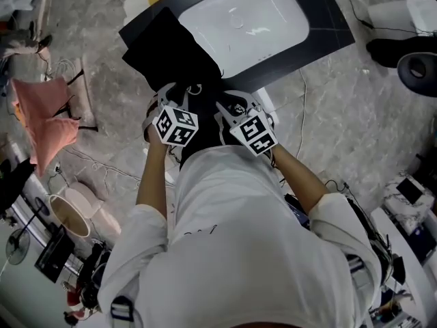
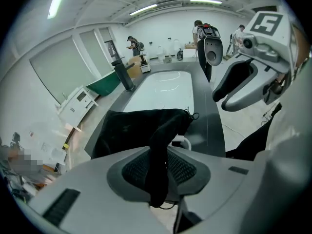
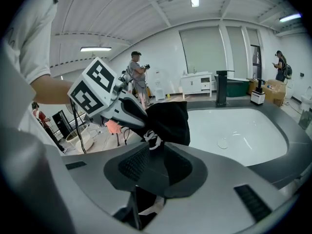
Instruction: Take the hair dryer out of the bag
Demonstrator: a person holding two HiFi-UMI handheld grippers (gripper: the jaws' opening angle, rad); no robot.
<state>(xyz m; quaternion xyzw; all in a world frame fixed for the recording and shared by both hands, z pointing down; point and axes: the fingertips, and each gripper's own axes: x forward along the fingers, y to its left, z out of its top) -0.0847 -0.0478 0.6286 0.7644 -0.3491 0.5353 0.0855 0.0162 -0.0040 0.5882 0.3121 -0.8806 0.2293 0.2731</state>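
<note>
As the black bag [image 1: 167,53] lies on the bench [image 1: 328,36] edge just ahead of them, left tongs [image 2: 158,169] and right tongs [image 3: 156,165] each clamp a fold of its cloth, hair dryer unseen.

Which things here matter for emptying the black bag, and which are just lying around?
For the job: bag, pinched by the left hand-held gripper and the right hand-held gripper. The hair dryer is not visible.

Lying about: tub, faucet, pink cloth, bucket.
</note>
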